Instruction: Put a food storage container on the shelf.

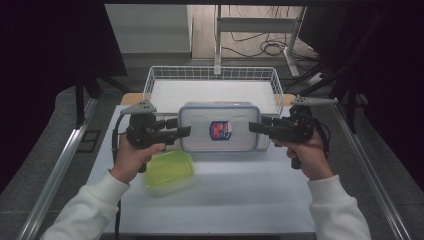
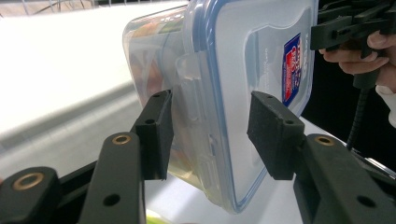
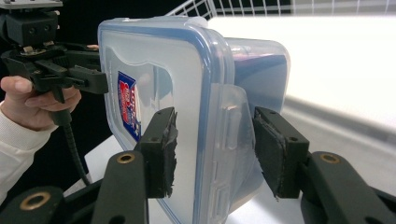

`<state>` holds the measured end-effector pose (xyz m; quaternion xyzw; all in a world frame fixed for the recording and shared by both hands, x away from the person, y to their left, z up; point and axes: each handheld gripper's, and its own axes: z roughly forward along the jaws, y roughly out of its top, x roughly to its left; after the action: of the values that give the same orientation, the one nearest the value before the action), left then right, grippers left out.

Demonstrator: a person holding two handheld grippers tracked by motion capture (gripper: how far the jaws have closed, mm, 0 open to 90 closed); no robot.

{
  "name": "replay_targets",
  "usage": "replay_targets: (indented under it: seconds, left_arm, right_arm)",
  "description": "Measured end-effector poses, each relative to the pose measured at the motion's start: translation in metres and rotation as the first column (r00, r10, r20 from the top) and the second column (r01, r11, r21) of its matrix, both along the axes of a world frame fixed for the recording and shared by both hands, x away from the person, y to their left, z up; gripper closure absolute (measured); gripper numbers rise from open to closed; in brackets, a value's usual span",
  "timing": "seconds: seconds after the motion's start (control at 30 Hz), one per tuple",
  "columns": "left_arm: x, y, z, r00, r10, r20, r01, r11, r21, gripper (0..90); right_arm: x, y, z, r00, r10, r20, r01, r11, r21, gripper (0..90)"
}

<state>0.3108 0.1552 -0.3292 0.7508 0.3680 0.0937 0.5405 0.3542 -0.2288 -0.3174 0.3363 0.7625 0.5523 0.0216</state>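
A clear rectangular food container (image 1: 219, 127) with a blue-rimmed lid and a red and blue label hangs above the white table, in front of the wire basket. My left gripper (image 1: 185, 132) is shut on its left end and my right gripper (image 1: 253, 127) on its right end. In the left gripper view the pads (image 2: 156, 135) clamp the container (image 2: 243, 56) across lid and base beside a side latch. The right gripper view shows the same hold from the other end, its taped pads (image 3: 275, 149) pressing the container (image 3: 154, 60). Something reddish shows dimly through the wall.
A lime-green lidded box (image 1: 169, 171) lies on the table under my left hand. The white wire basket (image 1: 150, 80) stands at the back of the table (image 1: 235, 200). Metal rails run along both table sides. Cables lie on the floor behind.
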Motion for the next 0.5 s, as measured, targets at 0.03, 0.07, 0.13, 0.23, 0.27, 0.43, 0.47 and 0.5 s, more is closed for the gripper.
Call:
replay_targets:
  seconds: [0.03, 0.07, 0.13, 0.23, 0.27, 0.43, 0.47, 0.5]
  left_arm:
    - [0.005, 0.001, 0.004, 1.0, -0.002, -0.003, 0.002, 1.0, 0.002, 51.1]
    - [0.01, 0.002, 0.007, 1.0, -0.004, -0.004, 0.004, 1.0, 0.005, 51.1]
    - [0.019, 0.003, 0.013, 1.0, -0.006, -0.001, 0.006, 1.0, 0.004, 51.1]
    - [0.033, 0.006, 0.021, 1.0, -0.009, 0.002, 0.009, 0.9999, 0.005, 51.2]
    - [0.038, 0.007, 0.024, 1.0, -0.008, 0.002, 0.008, 1.0, 0.004, 51.2]
    - [0.063, 0.011, 0.031, 0.9998, -0.016, -0.007, 0.016, 0.9999, -0.003, 51.5]
    - [0.068, 0.012, 0.032, 0.9998, -0.017, -0.011, 0.017, 0.9999, -0.001, 51.5]
    - [0.072, 0.012, 0.032, 0.9998, -0.016, -0.016, 0.016, 0.9999, -0.001, 51.5]
  right_arm:
    - [0.004, 0.001, 0.003, 1.0, -0.002, -0.001, 0.002, 1.0, 0.003, 50.4]
    - [0.009, 0.001, 0.007, 1.0, -0.003, -0.003, 0.003, 1.0, 0.002, 50.4]
    - [0.017, 0.003, 0.013, 1.0, -0.006, -0.004, 0.006, 1.0, 0.001, 50.4]
    - [0.031, 0.005, 0.02, 1.0, -0.007, -0.004, 0.007, 1.0, 0.005, 50.4]
    - [0.035, 0.006, 0.023, 1.0, -0.008, -0.006, 0.008, 1.0, 0.008, 50.4]
    - [0.058, 0.008, 0.028, 0.9997, -0.013, -0.021, 0.014, 1.0, 0.028, 50.4]
    - [0.063, 0.008, 0.028, 0.9996, -0.014, -0.022, 0.015, 1.0, 0.024, 50.3]
    - [0.067, 0.009, 0.029, 0.9996, -0.016, -0.025, 0.017, 1.0, 0.023, 50.4]
